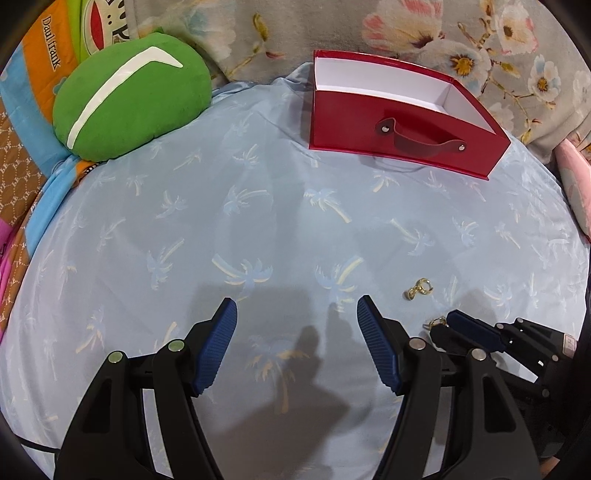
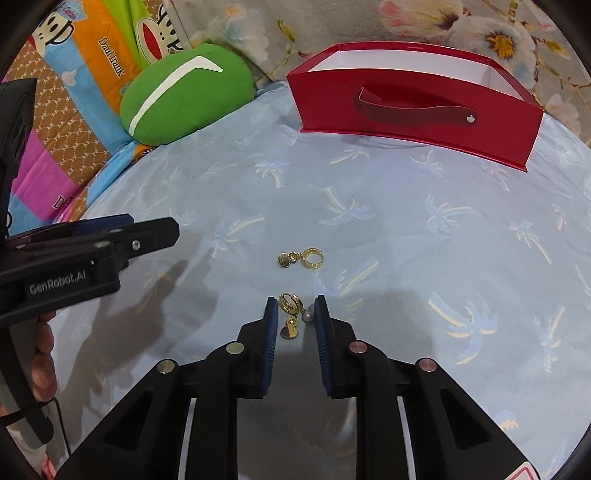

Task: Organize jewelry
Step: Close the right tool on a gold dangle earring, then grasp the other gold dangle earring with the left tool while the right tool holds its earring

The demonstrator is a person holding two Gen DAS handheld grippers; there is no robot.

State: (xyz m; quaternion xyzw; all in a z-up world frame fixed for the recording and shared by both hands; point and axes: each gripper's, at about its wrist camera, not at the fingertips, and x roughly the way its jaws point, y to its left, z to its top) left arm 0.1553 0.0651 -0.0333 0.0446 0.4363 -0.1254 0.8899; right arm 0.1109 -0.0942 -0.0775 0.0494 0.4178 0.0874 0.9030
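Two gold earrings lie on the light blue palm-print sheet (image 2: 406, 229). The near earring (image 2: 290, 314), with a disc and a small pearl, lies between the fingers of my right gripper (image 2: 295, 306), which stands partly open around it without touching. The far earring (image 2: 303, 258) lies just beyond; in the left wrist view it is the loose one (image 1: 417, 290). My left gripper (image 1: 297, 310) is wide open and empty, to the left of the earrings. The right gripper (image 1: 448, 325) shows there low right, at the near earring (image 1: 437, 322). The open red box (image 1: 399, 122) (image 2: 413, 107) stands at the back.
A green cushion (image 1: 129, 99) (image 2: 188, 92) sits at the back left on colourful bedding (image 2: 74, 110). Floral fabric (image 1: 332, 29) lies behind the box. A pink item (image 1: 576, 184) is at the right edge. The left gripper body (image 2: 74, 258) and a hand show at left.
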